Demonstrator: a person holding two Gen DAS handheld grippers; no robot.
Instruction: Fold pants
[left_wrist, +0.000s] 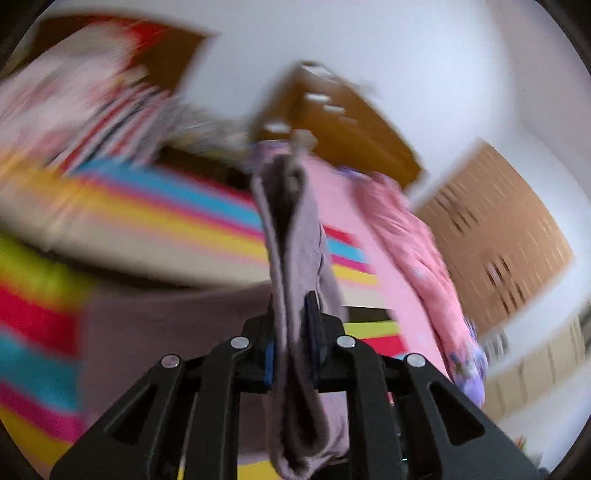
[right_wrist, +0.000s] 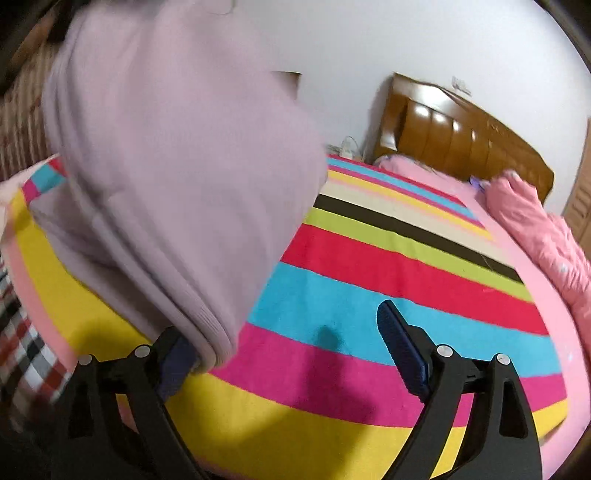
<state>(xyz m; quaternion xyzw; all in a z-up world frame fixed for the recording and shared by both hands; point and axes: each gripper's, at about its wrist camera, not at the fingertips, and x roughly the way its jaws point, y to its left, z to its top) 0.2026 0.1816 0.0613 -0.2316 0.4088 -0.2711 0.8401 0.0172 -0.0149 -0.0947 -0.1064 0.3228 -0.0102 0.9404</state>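
I'm holding the mauve pants (right_wrist: 177, 177) up off the striped bedspread (right_wrist: 388, 280) with the left gripper (left_wrist: 291, 354), which is clamping down on a bunched fold of the fabric; the cloth is running straight out along its fingers. The right gripper (right_wrist: 295, 354) is standing wide apart with nothing pinched between the 2 pads. The ribbed hem (right_wrist: 214, 332) is hanging down just inside its left finger (right_wrist: 177, 363), maybe brushing it, can't tell. The pants' long axis is dropping from upper left toward that finger, so the right hand is the nearer 1 to the free end. My read: next grab needs the right gripper sliding left onto the hem. Pink quilt (right_wrist: 535, 221) is lying well apart, by the headboard (right_wrist: 461, 136).
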